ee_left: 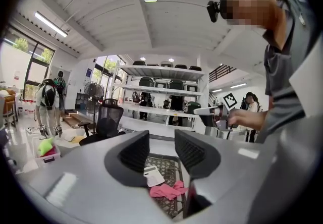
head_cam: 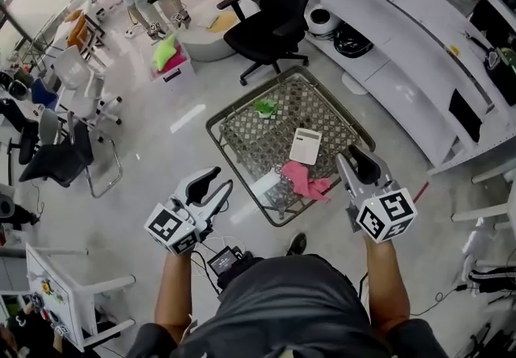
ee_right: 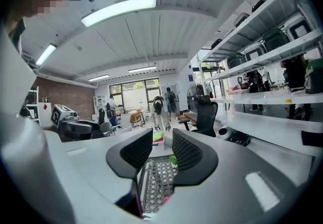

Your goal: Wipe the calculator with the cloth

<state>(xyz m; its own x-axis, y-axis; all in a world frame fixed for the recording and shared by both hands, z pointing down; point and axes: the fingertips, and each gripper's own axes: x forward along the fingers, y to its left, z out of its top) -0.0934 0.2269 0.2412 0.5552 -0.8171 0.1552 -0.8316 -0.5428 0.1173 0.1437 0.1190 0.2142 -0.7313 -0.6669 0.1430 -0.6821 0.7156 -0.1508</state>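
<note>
Closest to the head camera is the person's dark-shirted torso, both arms stretched toward 12 o'clock. The left claw (head_cam: 222, 181) and right claw (head_cam: 352, 156) hang level above a low lattice-topped counter (head_cam: 234, 164).

The calculator (head_cam: 305, 146) lies flat near the counter's middle. Its long axis runs roughly 12 to 6 o'clock, tipped slightly toward 1. Which end bears the display is too small to tell. The pink cloth (head_cam: 302, 181) lies crumpled at 6 o'clock from it, just beside it. A white packet (head_cam: 266, 185) sits at 8 o'clock and a green thing (head_cam: 265, 106) at 11.

Looking along the left claw (ee_left: 161, 142), its own view shows the jaws a little apart and clamped on nothing. Beyond them are the calculator (ee_left: 151, 173) and cloth (ee_left: 169, 190), and at 2 o'clock a hand holds the other gripper.

In its own view the right claw (ee_right: 162, 140) likewise stands slightly apart and empty. That view catches the lattice and the green thing (ee_right: 173, 160).

On the floor at 10 o'clock in the head view, an open bin (head_cam: 171, 68) holds something lime green and pink. The left gripper view shows the bin too (ee_left: 48, 156).
</note>
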